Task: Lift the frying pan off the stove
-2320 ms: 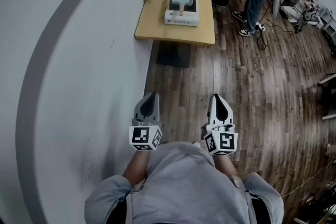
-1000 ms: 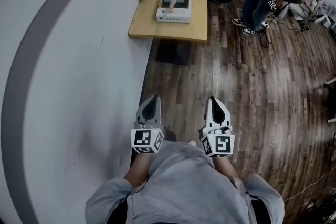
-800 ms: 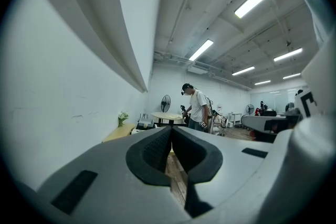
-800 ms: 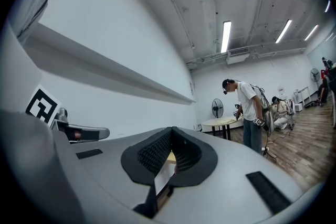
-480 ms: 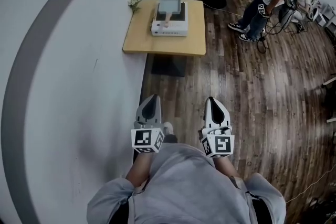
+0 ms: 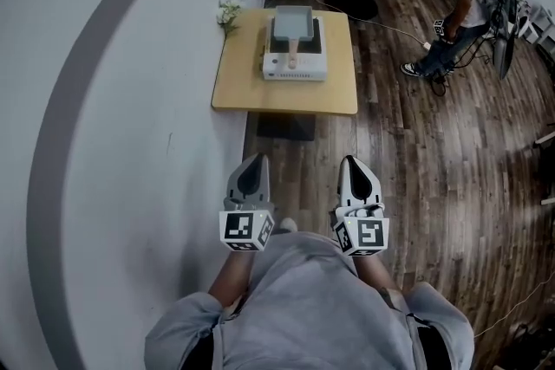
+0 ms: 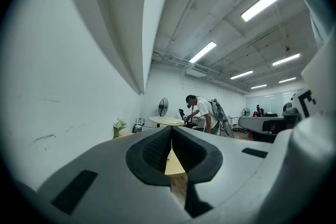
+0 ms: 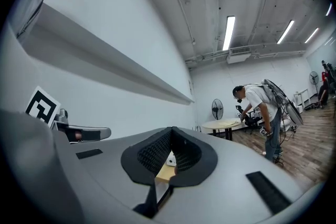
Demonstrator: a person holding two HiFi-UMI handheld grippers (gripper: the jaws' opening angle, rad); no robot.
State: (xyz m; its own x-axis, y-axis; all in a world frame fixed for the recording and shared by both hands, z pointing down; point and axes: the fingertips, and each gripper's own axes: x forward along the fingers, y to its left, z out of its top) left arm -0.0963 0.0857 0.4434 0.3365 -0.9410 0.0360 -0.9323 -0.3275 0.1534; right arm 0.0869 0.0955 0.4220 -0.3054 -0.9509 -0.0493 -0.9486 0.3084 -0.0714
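Well, the frying pan (image 6: 291, 23) is a squarish, straight-walled one. It sits on the white stove (image 6: 295, 67) on the wooden table (image 6: 238, 91) at the far side of the head view, w/ its pale handle (image 6: 292, 56) sticking out over the stove's front toward the wearer. It's prob. metal, so stiff and not fragile, but w/ some weight. All that weight sits beyond the handle, i.e. it'll likely want to tip nose-down once it's off the burner. The handle looks like wood or sth similar, prob. less slippery than the pan wall, so that's the place to take hold. Grip close up to the pan body rather than at the end, and squeeze firmly, b/c the pads are narrow. Can't tell if anything's inside the pan. Both tongs are well apart from it: the left tongs (image 6: 254, 160) and right tongs (image 6: 353, 161) sit just in front of the wearer's chest, side by side, tips aimed toward the table. Bare wood floor (image 6: 390, 143) lies between them and the table edge. The pan is ahead, approx. between their two lines. Both are clenched on nothing: in each gripper view the jaws meet at the tips, w/ only a sliver of table showing through the notch behind. They'd have to spread before they could take the handle.
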